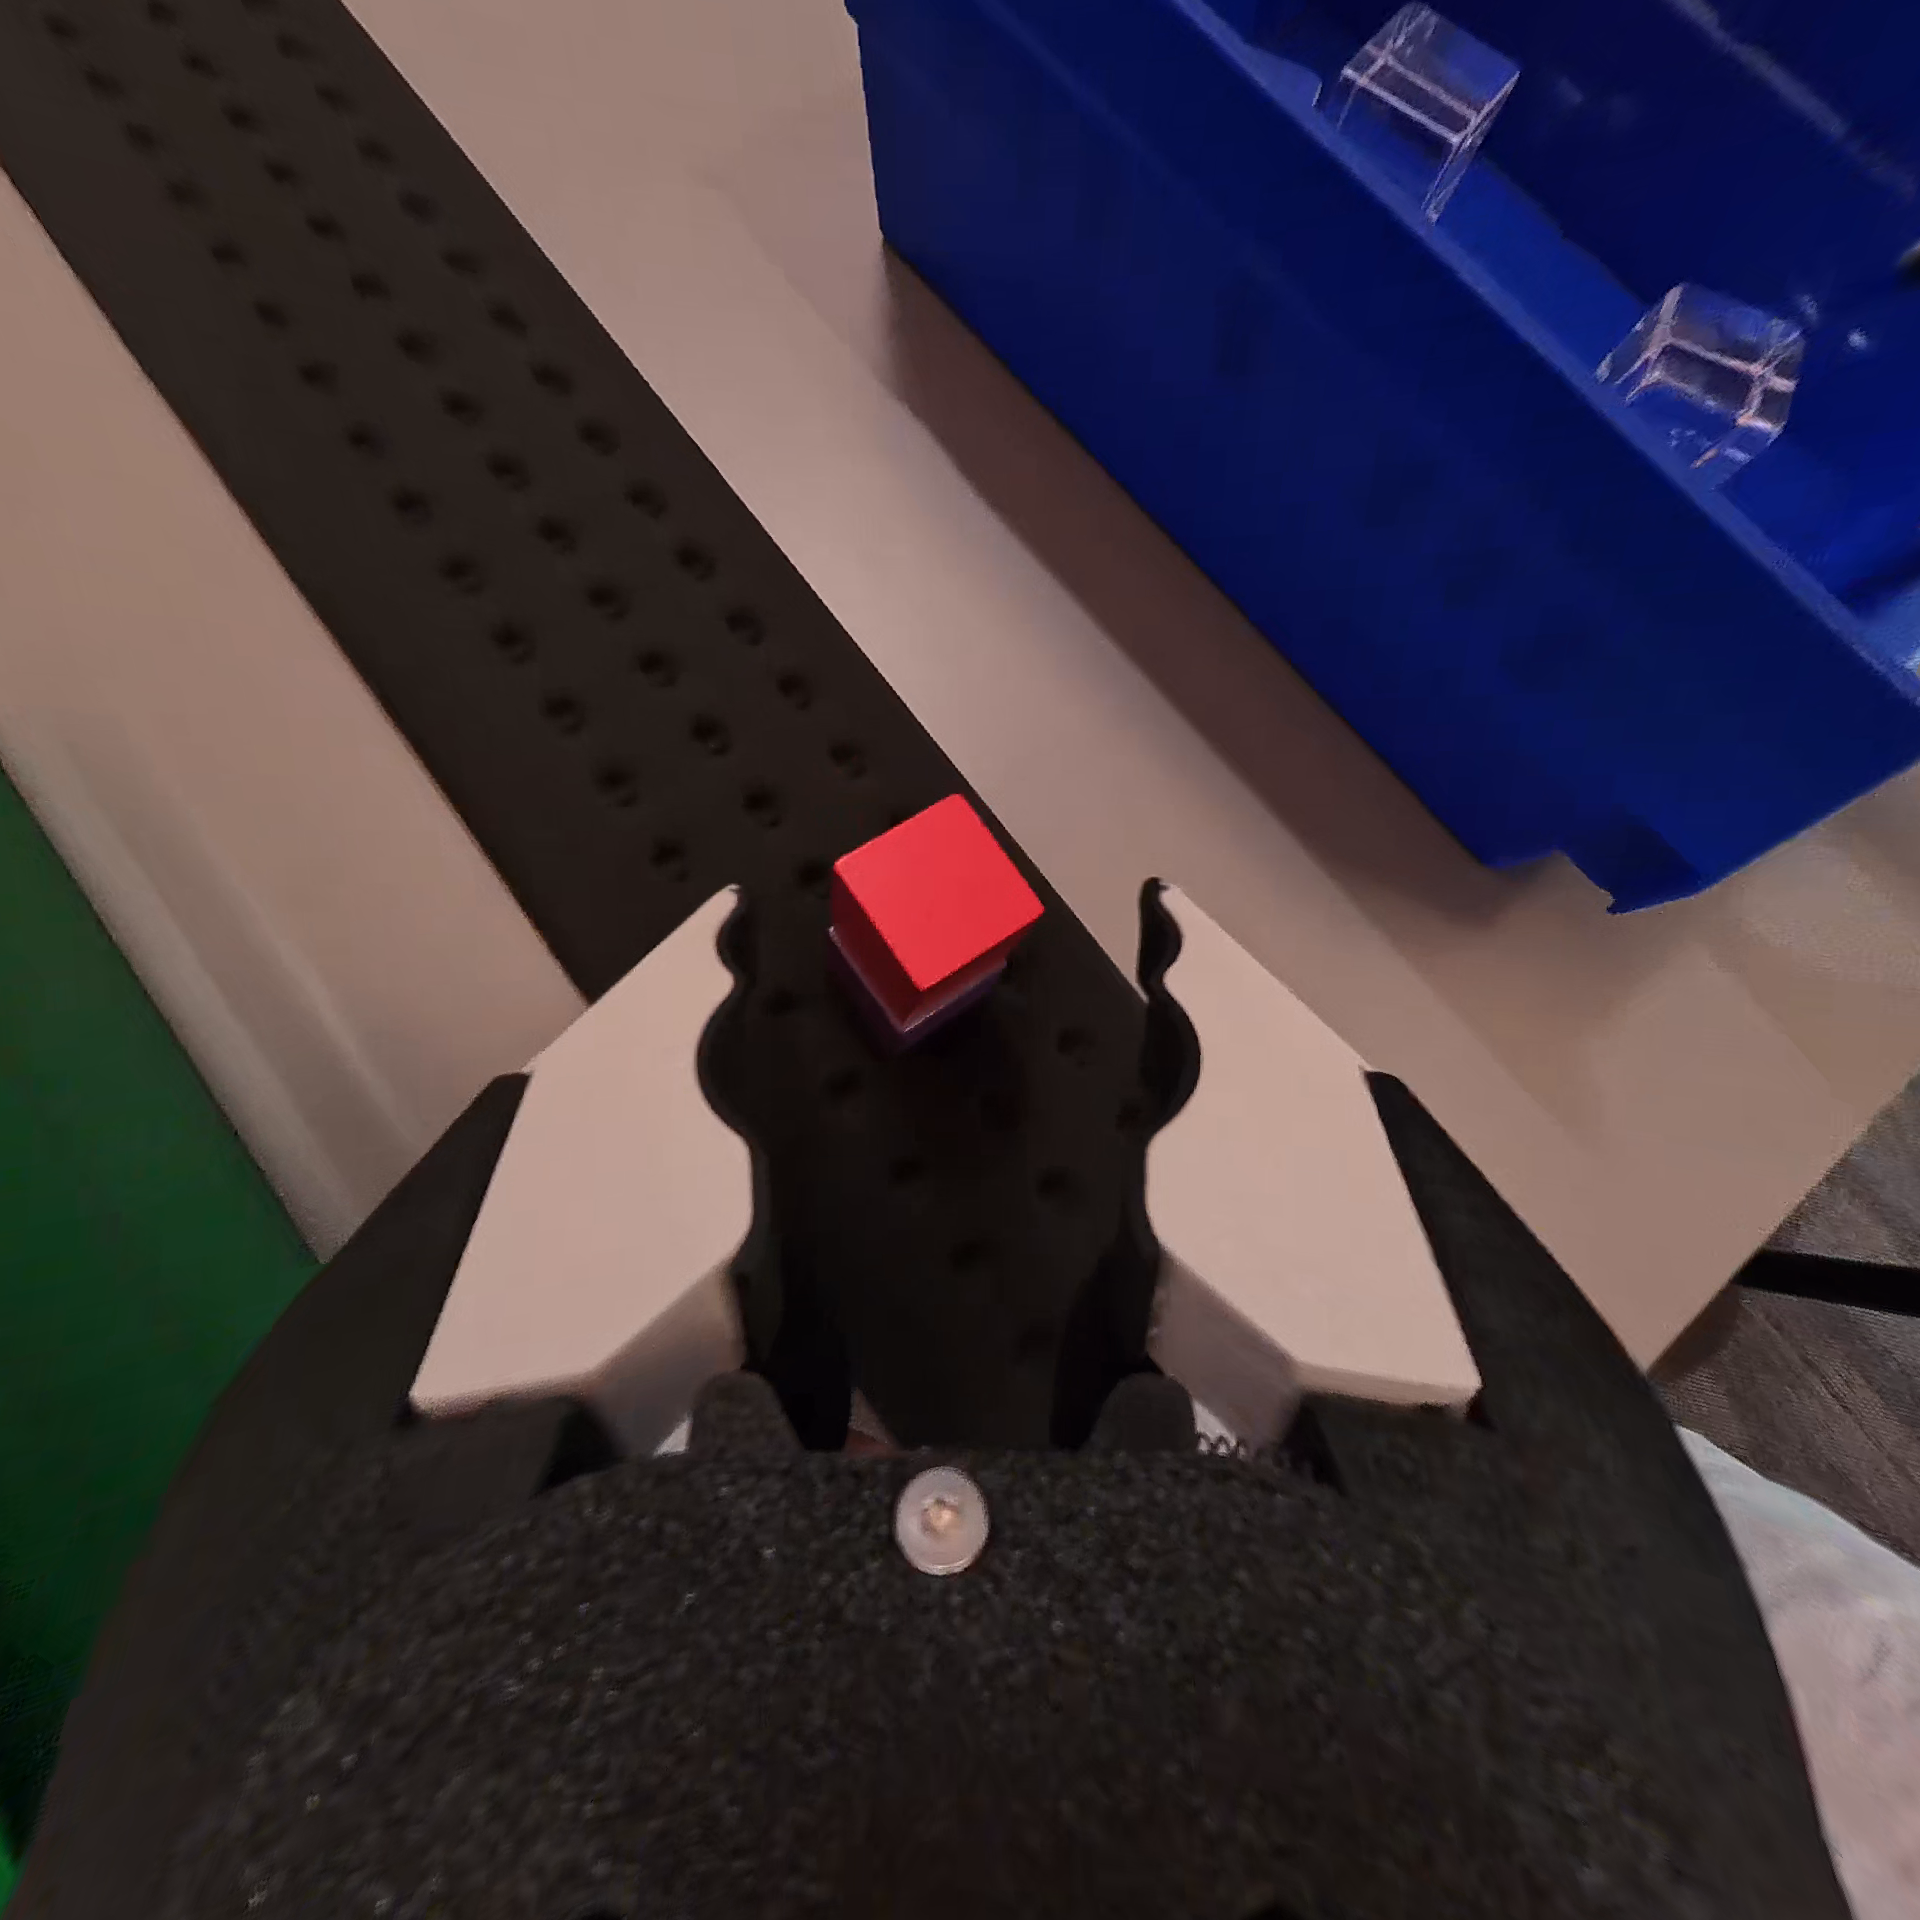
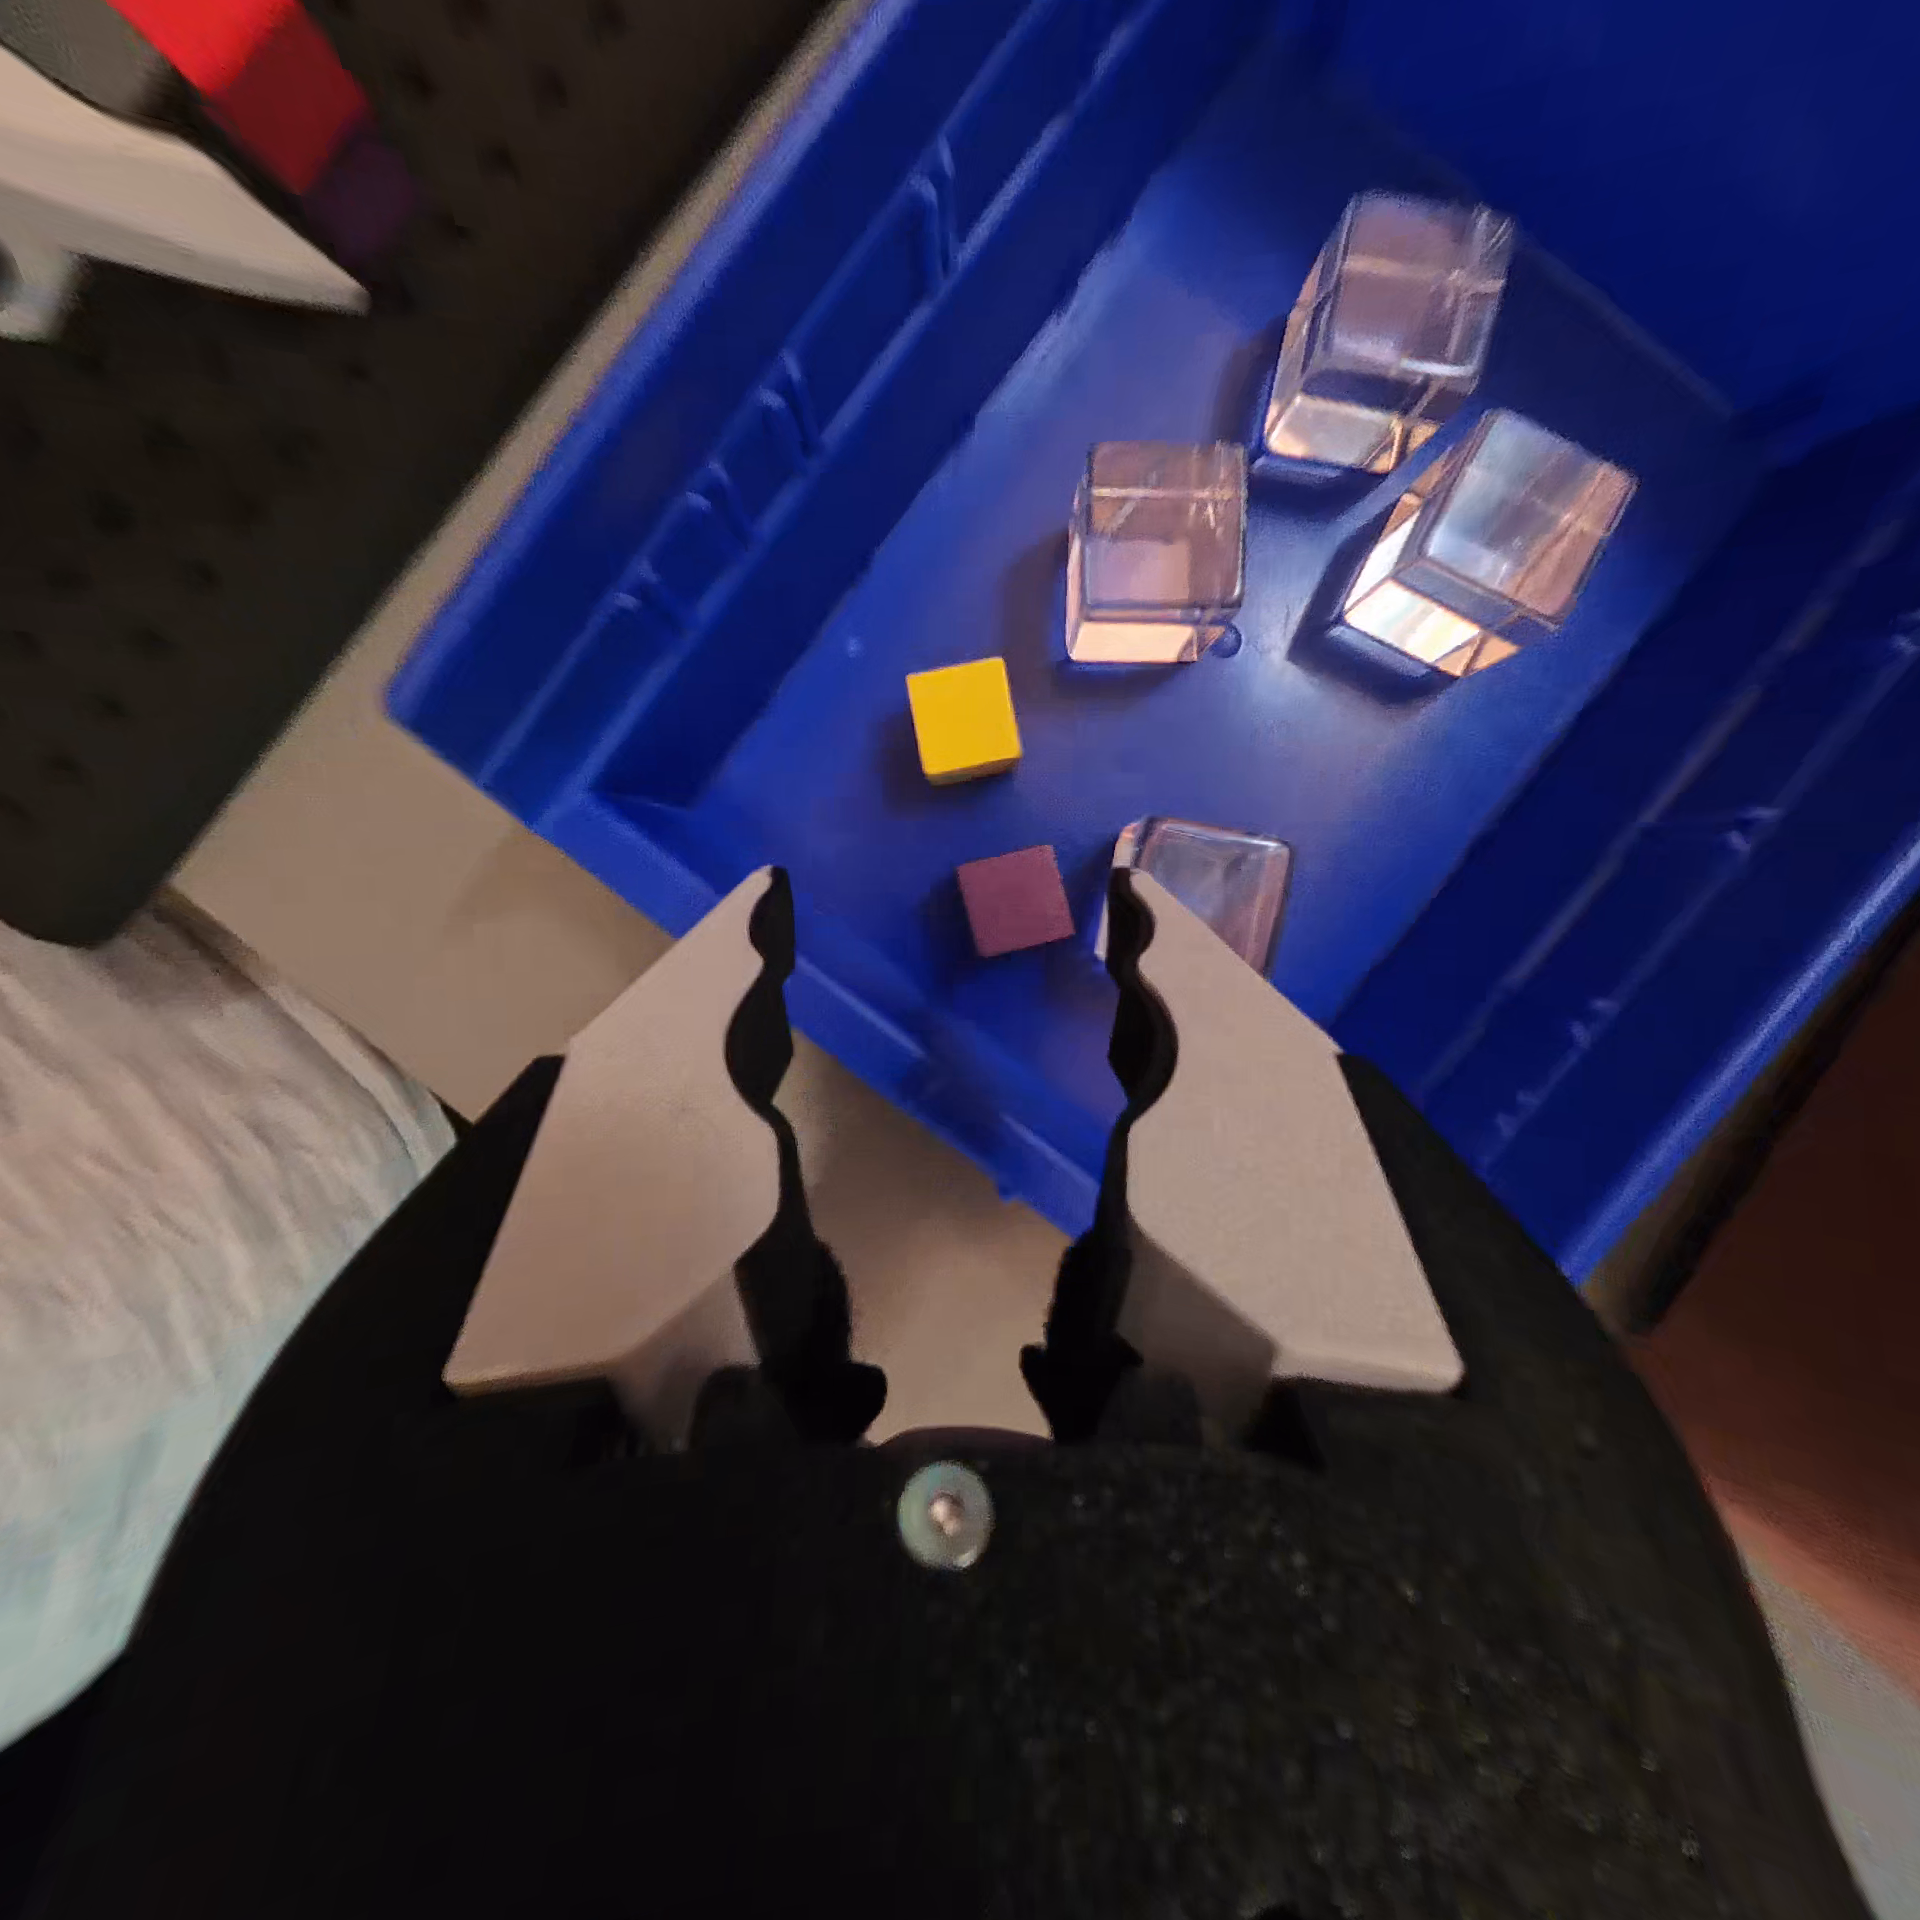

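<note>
A black perforated board (image 1: 436, 436) crosses the pale table (image 1: 1039, 582) beside a blue bin (image 2: 727, 436). The left gripper (image 1: 940, 914), spread and empty, hovers over a red cube (image 1: 930, 899) stacked on a purple cube (image 1: 940, 1013) on the board. The right gripper (image 2: 940, 894), spread and empty, hangs above the bin's purple cube (image 2: 1013, 899); a yellow cube (image 2: 961, 719) and 4 clear blocks (image 2: 1155, 551) lie nearby.
</note>
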Motion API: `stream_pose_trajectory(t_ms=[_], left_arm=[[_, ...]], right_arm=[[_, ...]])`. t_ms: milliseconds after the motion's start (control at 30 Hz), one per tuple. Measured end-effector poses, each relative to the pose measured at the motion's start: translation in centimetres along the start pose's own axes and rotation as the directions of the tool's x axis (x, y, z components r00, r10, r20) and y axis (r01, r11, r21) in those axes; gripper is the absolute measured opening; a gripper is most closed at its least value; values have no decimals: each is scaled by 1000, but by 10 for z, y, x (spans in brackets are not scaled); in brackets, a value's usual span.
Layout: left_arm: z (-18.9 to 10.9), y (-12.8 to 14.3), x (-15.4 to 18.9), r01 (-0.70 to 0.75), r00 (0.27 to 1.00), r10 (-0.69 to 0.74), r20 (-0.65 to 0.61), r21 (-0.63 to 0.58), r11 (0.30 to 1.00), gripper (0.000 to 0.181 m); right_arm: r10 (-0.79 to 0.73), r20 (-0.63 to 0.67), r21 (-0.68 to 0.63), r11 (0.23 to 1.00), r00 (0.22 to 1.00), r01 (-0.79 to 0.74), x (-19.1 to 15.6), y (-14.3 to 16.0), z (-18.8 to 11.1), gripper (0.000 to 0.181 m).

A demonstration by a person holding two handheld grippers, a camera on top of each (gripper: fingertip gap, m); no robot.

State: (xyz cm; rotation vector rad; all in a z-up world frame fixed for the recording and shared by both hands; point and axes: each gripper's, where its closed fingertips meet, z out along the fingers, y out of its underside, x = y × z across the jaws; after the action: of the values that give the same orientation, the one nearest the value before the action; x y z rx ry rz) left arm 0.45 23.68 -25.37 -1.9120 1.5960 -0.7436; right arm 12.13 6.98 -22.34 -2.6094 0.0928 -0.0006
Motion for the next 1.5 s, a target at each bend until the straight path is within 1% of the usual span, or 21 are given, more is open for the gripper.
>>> stream_pose_trajectory(t_ms=[100, 200, 300, 400, 467, 533, 600, 633, 700, 767, 867, 933, 1000, 1067, 1133, 1200, 1267, 1333, 1400, 1433, 1500], left_arm=[[4, 2, 1, -34, 999, 34, 27, 5, 999, 41], [2, 0, 0, -52, 997, 51, 51, 28, 998, 39], [-5, -4, -4, -48, 997, 45, 58, 58, 997, 38], [-29, -23, 3, -2, 998, 10, -55, 156, 988, 37], [-52, -41, 17, 143, 965, -85, -249, 227, 963, 37], [-83, -64, 31, 377, 835, -205, -511, 259, 890, 37], [-111, -82, 38, 578, 636, -279, -720, 203, 790, 37], [-122, -88, 40, 643, 544, -295, -785, 165, 748, 36], [-137, -94, 43, 717, 409, -302, -861, 98, 690, 36], [-143, -95, 47, 751, 335, -305, -891, 57, 658, 36], [-145, -93, 54, 775, 259, -320, -911, -1, 631, 36], [-146, -91, 59, 786, 219, -323, -921, -30, 618, 36], [-147, -88, 64, 789, 195, -319, -927, -45, 612, 36], [-146, -85, 64, 781, 206, -323, -924, -44, 624, 36], [-144, -80, 54, 777, 284, -330, -900, 14, 630, 42], [-146, -73, 43, 744, 387, -317, -866, 91, 662, 44], [-148, -61, 36, 688, 484, -297, -823, 149, 710, 44], [-152, -46, 33, 636, 548, -278, -789, 177, 751, 43], [-153, -30, 32, 598, 583, -276, -764, 174, 783, 43], [-152, -21, 32, 582, 595, -281, -753, 162, 797, 43], [-149, -5, 34, 561, 608, -297, -736, 133, 817, 43]], right_arm=[[22, 22, 134, 991, 1000, -25, -28, -2, -18, 57], [2, 34, 223, 975, 999, -10, -57, -5, -28, 52], [-54, 68, 385, 923, 996, 24, -91, -29, -34, 51], [-145, 39, 583, 807, 989, 96, -121, -62, -34, 54], [-159, -27, 660, 739, 987, 137, -131, -83, -29, 56], [-145, -51, 739, 660, 988, 135, -141, -106, -28, 56], [-111, -34, 800, 592, 993, 94, -149, -127, -29, 54], [-100, -19, 824, 561, 995, 72, -153, -137, -31, 52], [-84, -4, 862, 505, 996, 46, -158, -152, -37, 50], [-83, -4, 880, 473, 997, 43, -163, -163, -40, 47], [-109, -25, 902, 426, 994, 69, -170, -170, -47, 37], [-123, -42, 899, 427, 991, 91, -173, -170, -45, 29], [-127, -41, 895, 436, 991, 93, -175, -167, -44, 28], [-134, -27, 890, 449, 991, 85, -176, -163, -45, 27], [-133, -48, 886, 452, 990, 103, -169, -157, -49, 27], [-109, -112, 854, 498, 988, 152, -142, -146, -52, 27], [-68, -169, 784, 596, 983, 176, -99, -130, -51, 27], [-40, -214, 636, 753, 976, 171, -46, -105, -41, 27], [-27, -221, 410, 904, 975, 118, -1, -72, -25, 27], [-23, -204, 285, 955, 979, 82, 15, -55, -16, 27], [-18, -133, 68, 997, 991, 27, 33, -30, 1, 27]])
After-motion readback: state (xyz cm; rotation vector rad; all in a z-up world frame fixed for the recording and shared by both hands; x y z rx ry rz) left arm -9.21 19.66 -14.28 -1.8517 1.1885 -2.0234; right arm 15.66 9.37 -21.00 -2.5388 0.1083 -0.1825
